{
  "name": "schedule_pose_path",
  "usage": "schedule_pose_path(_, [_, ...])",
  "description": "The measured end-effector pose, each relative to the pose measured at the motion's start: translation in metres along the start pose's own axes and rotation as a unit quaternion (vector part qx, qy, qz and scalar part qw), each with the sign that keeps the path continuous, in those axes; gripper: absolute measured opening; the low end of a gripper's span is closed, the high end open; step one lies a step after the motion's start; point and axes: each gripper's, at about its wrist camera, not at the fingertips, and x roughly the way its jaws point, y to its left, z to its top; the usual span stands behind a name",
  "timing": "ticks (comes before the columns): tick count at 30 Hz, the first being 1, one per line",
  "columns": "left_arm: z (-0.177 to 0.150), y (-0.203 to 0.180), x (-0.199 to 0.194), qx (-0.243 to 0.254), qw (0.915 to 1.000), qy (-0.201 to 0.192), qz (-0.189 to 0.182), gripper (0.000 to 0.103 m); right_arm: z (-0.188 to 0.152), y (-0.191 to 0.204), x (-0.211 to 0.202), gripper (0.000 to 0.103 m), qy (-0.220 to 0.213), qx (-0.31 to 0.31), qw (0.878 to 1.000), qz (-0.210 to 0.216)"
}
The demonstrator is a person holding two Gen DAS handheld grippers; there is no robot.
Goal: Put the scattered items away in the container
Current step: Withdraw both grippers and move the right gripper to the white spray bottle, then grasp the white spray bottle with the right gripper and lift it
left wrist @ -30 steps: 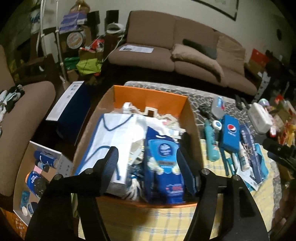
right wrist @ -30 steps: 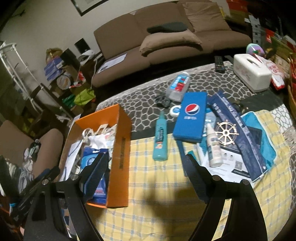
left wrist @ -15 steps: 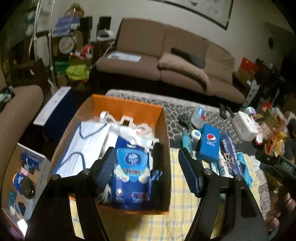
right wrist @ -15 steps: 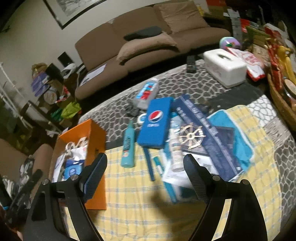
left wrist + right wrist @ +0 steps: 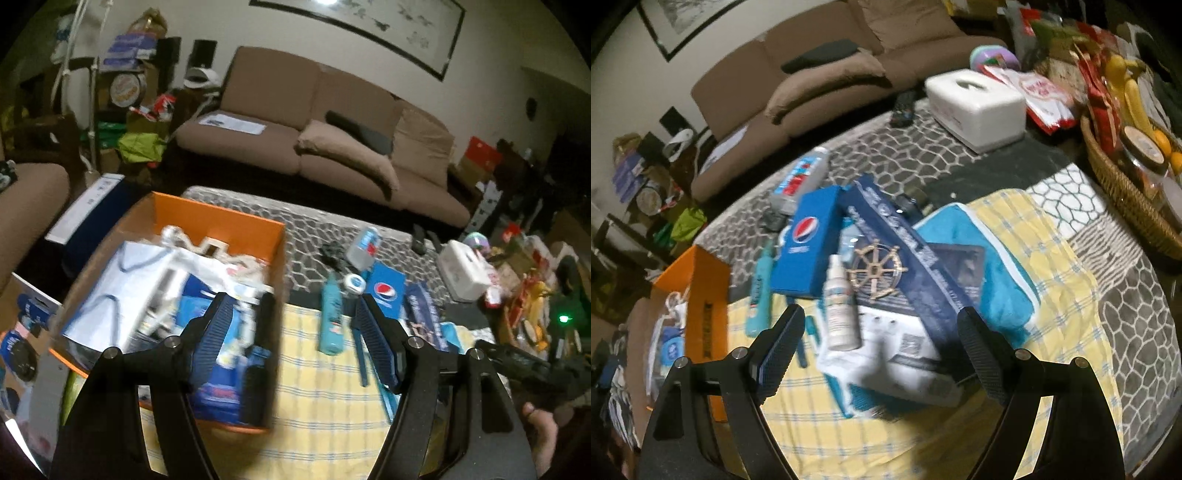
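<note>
An orange box (image 5: 221,225) at the table's left holds a white bag, a blue wipes pack (image 5: 229,373) and other items; it also shows in the right wrist view (image 5: 705,291). My left gripper (image 5: 295,343) is open and empty, above the box's right edge. My right gripper (image 5: 882,350) is open and empty above a white spray bottle (image 5: 840,314), a gold ship's wheel (image 5: 875,273) on a long navy box (image 5: 905,254), a Pepsi box (image 5: 809,240), a teal bottle (image 5: 759,295) and a teal cloth (image 5: 990,273).
A white tissue box (image 5: 975,103), a clear bottle (image 5: 799,181), a remote (image 5: 903,109) and a wicker basket (image 5: 1126,192) of snacks stand at the far and right sides. A brown sofa (image 5: 317,133) lies behind the table. Boxes sit on the floor at left (image 5: 88,218).
My left gripper has pulled back and swung right, leaving the wipes pack in the box. My right gripper has moved right and closer over the scattered items.
</note>
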Motion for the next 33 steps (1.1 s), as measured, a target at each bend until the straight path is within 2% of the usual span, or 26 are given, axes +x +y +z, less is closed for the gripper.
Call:
schedule_pose_path(4, [-0.011,-0.022,0.011,0.036,0.9993,0.014,0.0,0.066,0.004,-0.016,0.023,0.082,0.02,0.006,1.0,-0.02])
schedule_pose_path(8, [-0.022,-0.033,0.018,0.061,0.9977,0.028,0.008,0.066,-0.004,-0.008,0.047,0.079,0.074,-0.009,0.997,0.009])
schedule_pose_path(11, [-0.026,-0.034,0.022,0.067,0.9971,0.034,0.013,0.066,-0.012,0.008,0.055,0.076,0.096,-0.033,0.994,0.03])
schedule_pose_path(15, [-0.029,-0.031,0.025,0.062,0.9969,0.046,0.013,0.066,-0.023,0.038,0.065,0.076,0.101,-0.078,0.991,0.04])
schedule_pose_path(18, [-0.029,-0.029,0.021,0.057,0.9974,0.042,-0.012,0.066,-0.033,0.053,0.077,0.073,0.08,-0.136,0.987,0.003])
schedule_pose_path(19, [-0.028,-0.029,0.019,0.056,0.9975,0.04,-0.016,0.066,-0.035,0.055,0.082,0.069,0.078,-0.147,0.986,-0.008])
schedule_pose_path(21, [-0.026,-0.029,0.015,0.06,0.9974,0.036,-0.017,0.066,-0.039,0.056,0.09,0.043,0.083,-0.157,0.984,-0.012])
schedule_pose_path(23, [-0.024,-0.027,0.013,0.056,0.9978,0.033,-0.016,0.066,-0.04,0.054,0.096,0.033,0.091,-0.152,0.984,0.001])
schedule_pose_path(29, [-0.019,-0.022,0.015,0.04,0.9982,0.039,-0.022,0.066,-0.043,0.06,0.095,0.031,0.107,-0.158,0.982,0.005])
schedule_pose_path(33, [-0.018,-0.02,0.015,0.036,0.9983,0.041,-0.018,0.066,-0.055,0.08,0.079,0.031,0.126,-0.185,0.974,0.014])
